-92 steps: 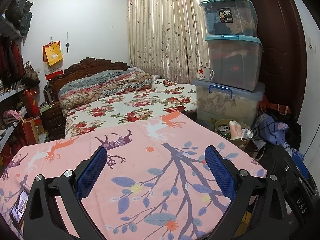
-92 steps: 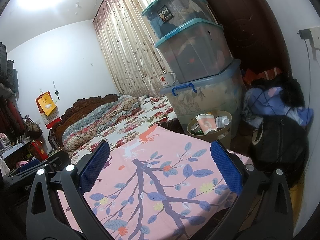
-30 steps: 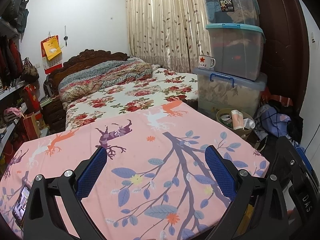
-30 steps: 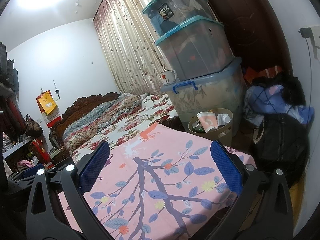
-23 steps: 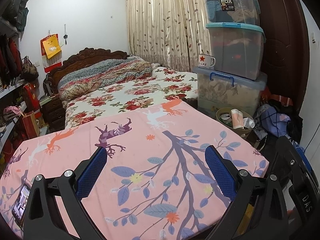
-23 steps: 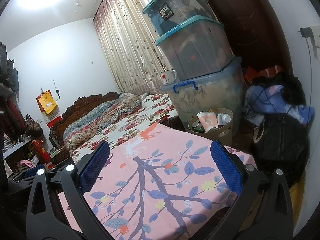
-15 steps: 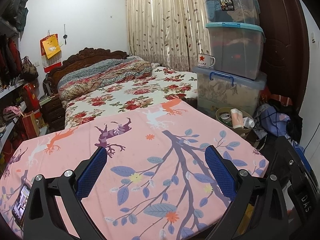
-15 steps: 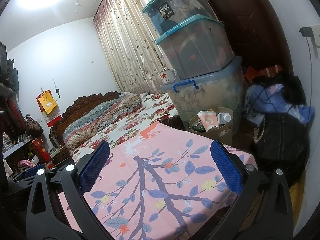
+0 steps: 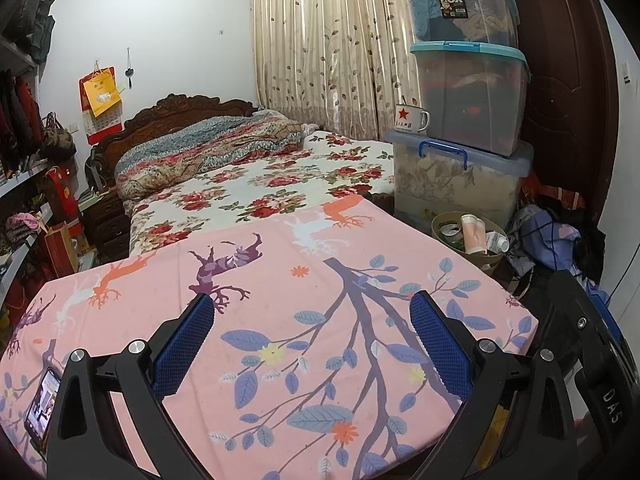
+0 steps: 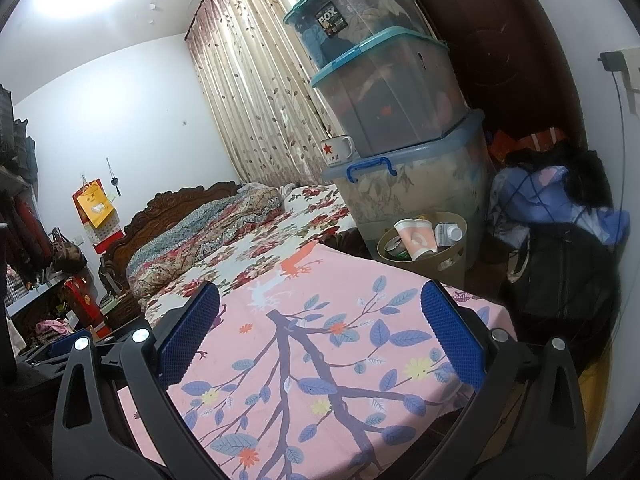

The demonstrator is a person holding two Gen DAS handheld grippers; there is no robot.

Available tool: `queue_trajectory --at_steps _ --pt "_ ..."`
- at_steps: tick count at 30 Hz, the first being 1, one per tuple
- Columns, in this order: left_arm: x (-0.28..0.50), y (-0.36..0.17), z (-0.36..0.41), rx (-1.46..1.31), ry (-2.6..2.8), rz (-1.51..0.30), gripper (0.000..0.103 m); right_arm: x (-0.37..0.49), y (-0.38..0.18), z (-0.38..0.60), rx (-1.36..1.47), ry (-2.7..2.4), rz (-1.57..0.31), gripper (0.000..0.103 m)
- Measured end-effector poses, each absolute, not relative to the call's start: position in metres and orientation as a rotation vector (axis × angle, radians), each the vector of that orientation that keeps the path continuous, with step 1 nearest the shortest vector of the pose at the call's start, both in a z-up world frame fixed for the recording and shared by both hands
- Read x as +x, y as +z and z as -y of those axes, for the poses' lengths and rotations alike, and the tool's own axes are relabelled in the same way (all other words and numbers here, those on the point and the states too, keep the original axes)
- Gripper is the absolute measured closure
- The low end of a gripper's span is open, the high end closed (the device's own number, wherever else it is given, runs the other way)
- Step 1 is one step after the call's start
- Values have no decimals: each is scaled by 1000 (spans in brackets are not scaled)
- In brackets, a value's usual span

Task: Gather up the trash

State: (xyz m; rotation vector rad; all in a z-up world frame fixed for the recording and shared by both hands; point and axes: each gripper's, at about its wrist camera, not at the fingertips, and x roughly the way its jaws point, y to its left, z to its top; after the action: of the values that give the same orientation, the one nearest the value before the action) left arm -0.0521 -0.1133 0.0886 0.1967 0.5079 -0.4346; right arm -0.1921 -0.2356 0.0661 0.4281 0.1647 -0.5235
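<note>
Both grippers spread and empty above the pink cloth; trash already in the waste bin off the far right corner.

Nearest, left gripper (image 9: 312,336) and right gripper (image 10: 320,320) hovering over the pink tree-print cloth (image 9: 280,320), jaws wide apart, nothing between the blue pads. At the near left edge of the cloth, a phone (image 9: 42,404) lying flat. Across the middle, bare cloth with open room out to the far edge, which butts against the floral bed (image 9: 272,188). Past the right edge, a dark bag (image 10: 560,296) close by. Beyond the far right corner, a tan waste bin (image 10: 448,260) holding a paper cup (image 10: 418,238) and a small bottle (image 10: 448,234), just beside stacked storage boxes (image 9: 468,92). Compared with half a second earlier, almost no change: same spread, views barely shifted.
</note>
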Motion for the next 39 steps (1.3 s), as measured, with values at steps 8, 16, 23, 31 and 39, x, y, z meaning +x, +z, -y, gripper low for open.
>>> queue_trajectory --at_steps 8,16,23,31,39 --pt "-52 89 113 198 -436 -508 9 -192 66 236 428 -523 -165 3" --pt "-50 88 112 202 -439 -509 9 -192 67 236 427 -523 -165 3" --pt "-50 88 112 202 -440 -509 9 -192 67 236 428 -524 -166 3" --pt "-48 88 109 211 -451 -511 9 -192 68 235 428 -524 -165 3" --pt "-44 87 109 202 -452 -530 9 -191 66 234 431 -524 -169 3"
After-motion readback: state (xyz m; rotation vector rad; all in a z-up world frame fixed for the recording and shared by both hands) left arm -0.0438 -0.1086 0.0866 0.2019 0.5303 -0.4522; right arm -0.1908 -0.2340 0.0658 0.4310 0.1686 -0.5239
